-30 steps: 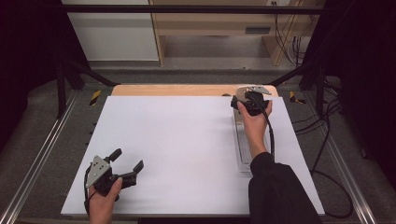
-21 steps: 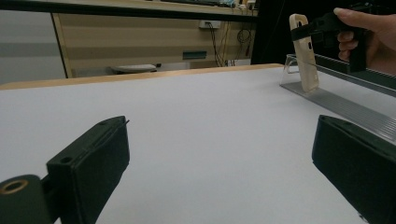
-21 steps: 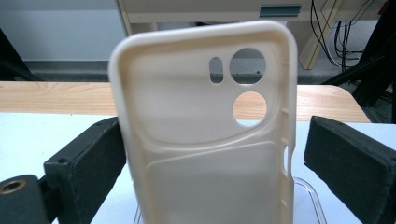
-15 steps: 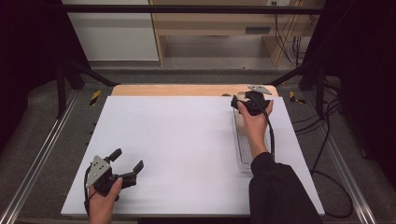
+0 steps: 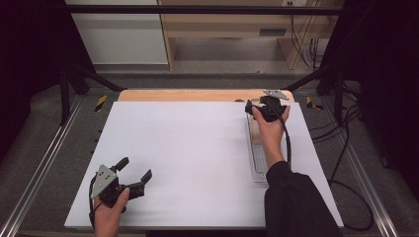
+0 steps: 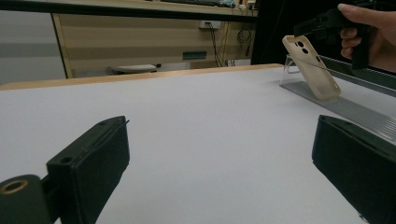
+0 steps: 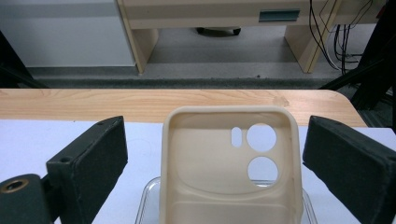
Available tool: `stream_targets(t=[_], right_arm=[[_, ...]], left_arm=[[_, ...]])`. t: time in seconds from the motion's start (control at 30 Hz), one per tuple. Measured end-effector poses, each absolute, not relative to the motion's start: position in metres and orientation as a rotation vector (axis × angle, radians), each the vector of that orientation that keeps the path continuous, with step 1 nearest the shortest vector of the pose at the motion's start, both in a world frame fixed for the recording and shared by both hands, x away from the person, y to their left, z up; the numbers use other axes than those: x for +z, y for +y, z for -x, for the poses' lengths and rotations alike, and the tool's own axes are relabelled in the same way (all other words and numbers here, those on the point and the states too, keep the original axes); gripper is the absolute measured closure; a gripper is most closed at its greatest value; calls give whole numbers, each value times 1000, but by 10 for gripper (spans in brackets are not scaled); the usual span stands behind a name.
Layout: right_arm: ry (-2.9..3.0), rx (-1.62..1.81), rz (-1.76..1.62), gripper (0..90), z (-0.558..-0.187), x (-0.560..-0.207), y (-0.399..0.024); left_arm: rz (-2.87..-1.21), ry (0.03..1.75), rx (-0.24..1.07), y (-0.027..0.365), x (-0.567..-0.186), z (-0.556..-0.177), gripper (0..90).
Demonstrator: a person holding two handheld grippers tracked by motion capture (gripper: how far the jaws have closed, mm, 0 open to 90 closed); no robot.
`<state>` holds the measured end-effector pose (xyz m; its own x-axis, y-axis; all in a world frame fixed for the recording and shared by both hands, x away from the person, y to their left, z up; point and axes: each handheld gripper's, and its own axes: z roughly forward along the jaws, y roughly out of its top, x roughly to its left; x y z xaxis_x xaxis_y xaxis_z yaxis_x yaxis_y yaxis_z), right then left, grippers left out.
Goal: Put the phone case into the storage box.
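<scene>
The beige phone case (image 7: 229,168) leans propped on its clear stand (image 6: 299,79) at the far right so my right tongs (image 7: 215,158) — jaws wide, flanking it untouched — can close on it; my left tongs (image 5: 134,174) idle open, near left.

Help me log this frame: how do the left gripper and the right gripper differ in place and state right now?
The left gripper sits at the near left of the white table, with bare table between its jaws; the right gripper is at the far right, by the clear stand. The left gripper has nothing close to its jaws; the right gripper's jaws flank a beige phone case without touching it. Both are open and hand-held.
</scene>
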<state>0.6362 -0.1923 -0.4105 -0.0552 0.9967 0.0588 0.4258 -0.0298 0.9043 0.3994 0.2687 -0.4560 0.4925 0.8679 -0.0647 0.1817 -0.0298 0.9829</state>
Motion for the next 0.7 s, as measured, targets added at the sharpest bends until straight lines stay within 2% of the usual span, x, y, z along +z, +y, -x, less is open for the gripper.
stream_targets(t=[0.7], right_arm=[[1560, 1041, -1510, 75, -634, -407, -195]], left_arm=[[-1532, 942, 702, 268, -456, -400, 41]])
